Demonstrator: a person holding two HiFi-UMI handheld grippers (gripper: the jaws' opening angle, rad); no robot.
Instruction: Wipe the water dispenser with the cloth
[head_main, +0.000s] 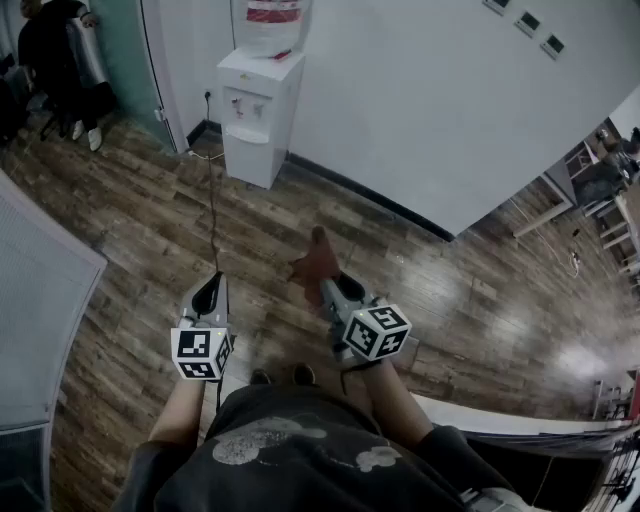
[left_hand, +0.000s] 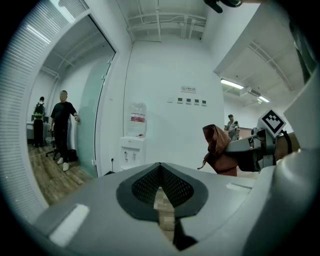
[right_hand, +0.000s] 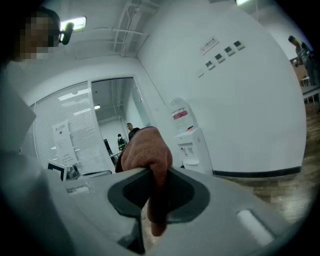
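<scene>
Where the person stands: on a dark wood-plank floor (head_main: 130, 210), facing a curved white wall (head_main: 430, 110), both forearms stretched forward.
Water dispenser (head_main: 255, 115): white and upright against the wall, well ahead of both tools. A clear bottle (head_main: 272, 25) with a red label sits on top.
Cloth (head_main: 315, 262): reddish-brown and bunched, held in the air above the floor, well apart from the water dispenser.
Right tool (head_main: 336, 288): its jaws are clamped on the cloth. In the right gripper view the fabric is pinched between the dark pads, bulging above them and hanging a little below.
Left tool (head_main: 212, 288): its jaws are together at the tips with nothing held between them; only floor shows through the thin slit lower down. It is held beside the right tool and points toward the water dispenser.
Cable (head_main: 212, 200): a thin dark line on the floor, running from the wall beside the water dispenser toward the left tool.
Bystander (head_main: 60, 55): a person in dark clothes at the far left, near a pale green glass panel (head_main: 125, 50).
</scene>
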